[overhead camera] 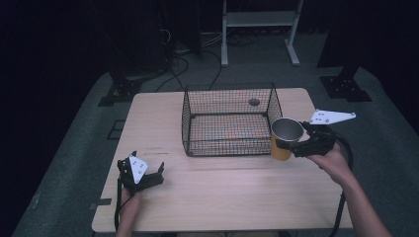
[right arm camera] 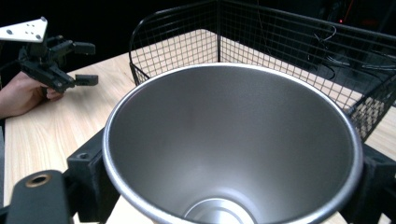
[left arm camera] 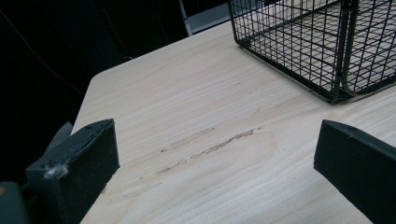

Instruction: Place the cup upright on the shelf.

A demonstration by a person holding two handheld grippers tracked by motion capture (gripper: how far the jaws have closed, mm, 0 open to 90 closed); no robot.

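A metal cup (overhead camera: pixel 283 139) with an orange outside and a steel inside is held upright by my right gripper (overhead camera: pixel 291 145), just outside the front right corner of the black wire basket (overhead camera: pixel 230 118). In the right gripper view the cup's open mouth (right arm camera: pixel 233 144) sits between the black jaws, which press on its sides. My left gripper (overhead camera: pixel 148 175) rests low over the table's front left part, open, with nothing between its jaws (left arm camera: pixel 215 172). The basket's near corner (left arm camera: pixel 336 88) shows ahead of it.
The basket stands on a light wooden table (overhead camera: pixel 222 187) and looks empty. A small dark round hole (overhead camera: pixel 254 102) lies in the tabletop behind it. A white frame (overhead camera: pixel 259 29) and cables lie on the floor beyond the table.
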